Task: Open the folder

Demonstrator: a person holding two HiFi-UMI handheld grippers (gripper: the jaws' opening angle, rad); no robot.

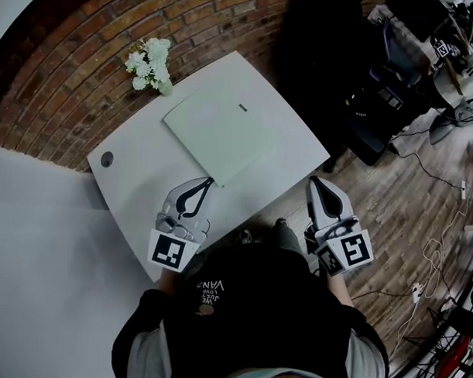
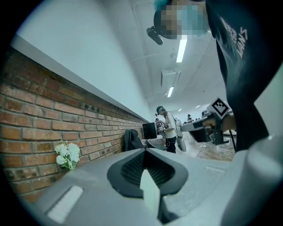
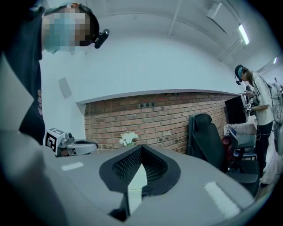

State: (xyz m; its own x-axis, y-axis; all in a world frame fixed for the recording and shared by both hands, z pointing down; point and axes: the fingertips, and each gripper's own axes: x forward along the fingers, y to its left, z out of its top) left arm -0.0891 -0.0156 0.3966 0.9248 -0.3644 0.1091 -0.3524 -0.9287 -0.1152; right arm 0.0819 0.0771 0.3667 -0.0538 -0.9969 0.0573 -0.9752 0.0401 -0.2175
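At the bottom of the head view, a person in a black shirt (image 1: 248, 301) holds both tools out ahead. The left tool (image 1: 208, 183) lies low over the near part of the white tabletop (image 1: 136, 192), left of centre. Its jaws are pressed together to a point and nothing is between them, as the left gripper view also shows (image 2: 145, 150). That point sits just beside the near corner of the folder (image 1: 223, 130); whether it touches cannot be told.

The right tool (image 1: 315, 182) is right of centre, off the tabletop's near right edge and above the wooden floor (image 1: 398, 205). Its jaws are likewise closed tip to tip and empty (image 3: 140, 148).

The folder is pale, closed and flat, turned at an angle in the middle of the tabletop. A small dark mark shows near its far edge.

Further off, white flowers (image 1: 150, 65) stand at the tabletop's far corner in the upper left, against a brick wall (image 1: 62, 77). A dark office chair (image 3: 205, 137) stands at the right of the right gripper view.
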